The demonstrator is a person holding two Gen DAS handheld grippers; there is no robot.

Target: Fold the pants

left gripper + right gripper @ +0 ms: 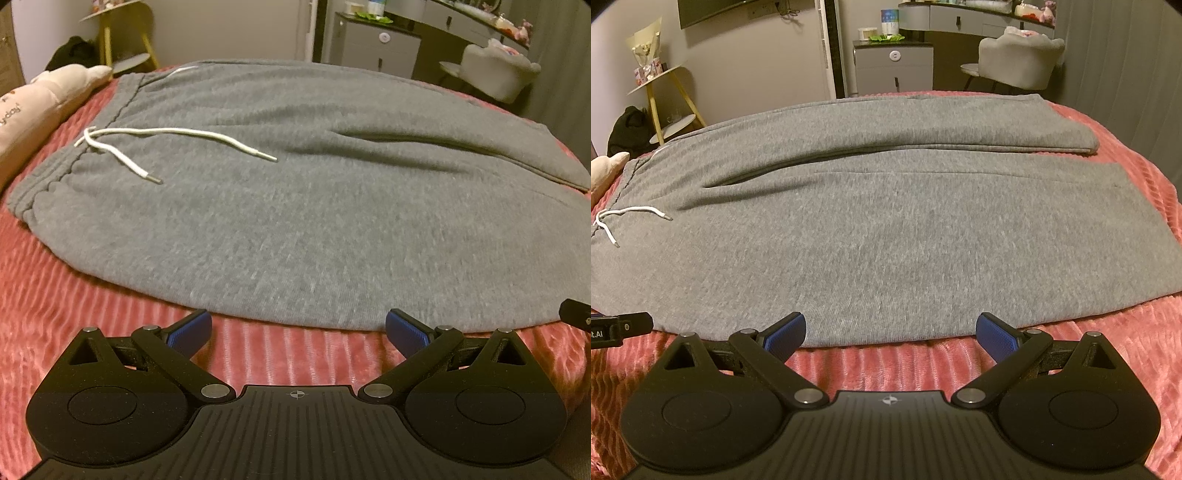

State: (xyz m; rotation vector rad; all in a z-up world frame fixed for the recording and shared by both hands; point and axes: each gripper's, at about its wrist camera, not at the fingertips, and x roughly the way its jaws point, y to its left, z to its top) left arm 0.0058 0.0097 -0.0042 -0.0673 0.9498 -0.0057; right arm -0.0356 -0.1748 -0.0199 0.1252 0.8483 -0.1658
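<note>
Grey sweatpants (295, 221) lie flat on a pink bedspread (74, 295), waistband to the left with a white drawstring (166, 136), legs running right. In the right wrist view the pants (886, 240) show both legs, the far leg (960, 125) lying slightly apart from the near one. My left gripper (298, 330) is open and empty just short of the pants' near edge, at the hip part. My right gripper (890, 332) is open and empty at the near edge of the near leg. Each gripper's tip shows at the edge of the other's view.
A cream plush pillow (44, 107) lies on the bed beyond the waistband. Past the bed stand a yellow-legged side table (672, 103), a grey cabinet (894, 62), and a light armchair (1019, 59). The bedspread (1126, 332) extends right of the leg hems.
</note>
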